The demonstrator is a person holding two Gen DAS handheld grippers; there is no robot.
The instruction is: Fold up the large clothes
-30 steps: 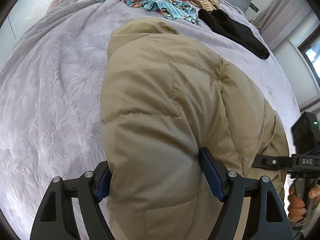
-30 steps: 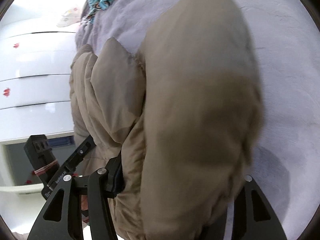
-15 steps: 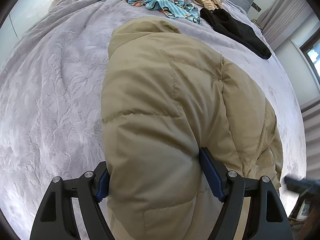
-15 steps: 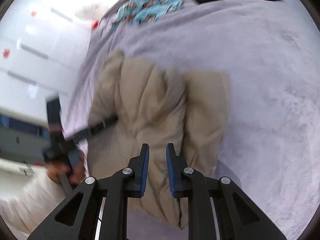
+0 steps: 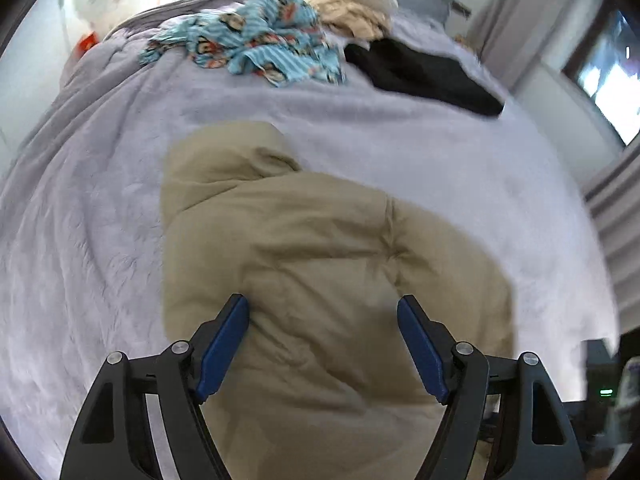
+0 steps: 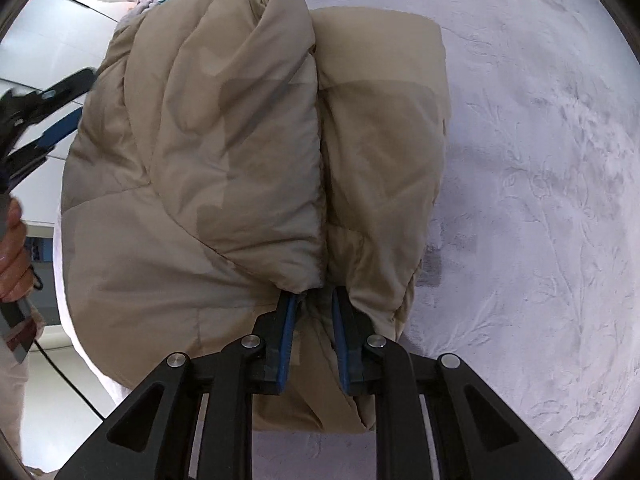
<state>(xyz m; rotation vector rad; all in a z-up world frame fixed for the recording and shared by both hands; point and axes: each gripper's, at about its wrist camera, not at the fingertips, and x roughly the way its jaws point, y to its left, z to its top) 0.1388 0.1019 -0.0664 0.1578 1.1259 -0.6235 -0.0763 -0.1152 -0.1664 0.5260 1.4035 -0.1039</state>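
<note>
**Currently: padded jacket half folded on bed, right claw gripping its edge**

The tan padded jacket point(image 6: 200, 152) lies bundled on the grey bedspread point(image 6: 540, 160), doubled over itself along a central crease. It looks light, soft and springy; the puffed filling will likely push any fold back open, and the smooth shell may slip. Best hold is at a seam or hem, where the fabric is thin enough to pinch.

The right gripper point(image 6: 314, 316) points steeply downward, its blue pads point(image 6: 286, 332) clenched on a gathered edge of fabric at the crease. The left gripper point(image 5: 323, 336) hangs over the jacket, tilted downward, jaws spread wide with nothing pressed between them. A hand point(image 6: 14, 248) on its handle shows at the right view's edge.

Other clothes, including a blue patterned garment point(image 5: 248, 48), lie well apart.
</note>
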